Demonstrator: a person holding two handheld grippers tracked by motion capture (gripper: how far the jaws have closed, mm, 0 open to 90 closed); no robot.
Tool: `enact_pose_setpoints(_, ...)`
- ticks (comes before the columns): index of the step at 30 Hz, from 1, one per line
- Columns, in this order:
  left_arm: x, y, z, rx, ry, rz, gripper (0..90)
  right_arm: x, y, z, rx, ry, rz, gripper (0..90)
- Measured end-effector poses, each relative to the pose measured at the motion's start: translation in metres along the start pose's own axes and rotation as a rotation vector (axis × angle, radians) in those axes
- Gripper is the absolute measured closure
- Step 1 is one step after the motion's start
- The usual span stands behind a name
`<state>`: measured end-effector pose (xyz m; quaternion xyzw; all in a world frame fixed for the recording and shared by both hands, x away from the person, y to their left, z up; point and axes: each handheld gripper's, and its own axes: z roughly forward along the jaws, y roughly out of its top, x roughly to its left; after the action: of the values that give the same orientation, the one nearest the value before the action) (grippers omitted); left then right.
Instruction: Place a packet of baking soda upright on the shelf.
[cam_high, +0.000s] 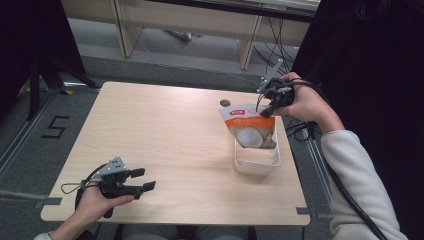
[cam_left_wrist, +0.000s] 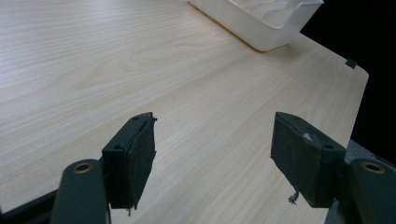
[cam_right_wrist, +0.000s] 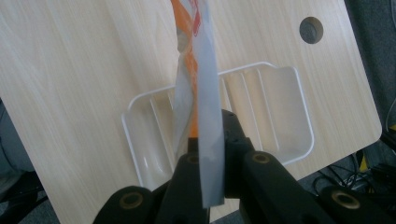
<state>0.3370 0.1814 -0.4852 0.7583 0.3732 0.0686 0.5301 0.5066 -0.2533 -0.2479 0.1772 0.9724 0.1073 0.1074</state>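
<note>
At three o'clock on the table (cam_high: 165, 135), the right gripper (cam_high: 271, 104) pinches an orange snack pouch (cam_high: 250, 127) by its top edge above a white tray (cam_high: 256, 165); lowering it in appears next. Toward seven o'clock, the left gripper (cam_high: 144, 180) rests wide open, empty.

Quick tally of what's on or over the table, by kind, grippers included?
Snack bag, held over the tray: 1
White tray: 1
Grippers: 2, the left gripper open, the right gripper shut on the bag's top edge
Total: 4
</note>
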Motion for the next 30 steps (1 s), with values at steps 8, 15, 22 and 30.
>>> enact_pose_setpoints(8, 0.000, 0.000, 0.000, -0.004, -0.002, 0.002, 30.0, 0.000, 0.001, 0.009, 0.017, 0.001, -0.023, 90.0)
enact_pose_setpoints(15, 0.000, 0.000, 0.000, -0.002, -0.001, 0.004, 29.6, 0.000, 0.000, 0.014, 0.007, -0.011, -0.038, 90.0)
enact_pose_setpoints(22, -0.001, 0.000, 0.000, -0.002, 0.002, -0.010, 29.5, 0.000, 0.000, 0.019, 0.028, -0.031, -0.068, 90.0)
enact_pose_setpoints(30, 0.000, 0.000, 0.000, -0.001, 0.000, 0.002, 29.5, -0.001, 0.000, 0.018, 0.040, -0.032, -0.074, 90.0)
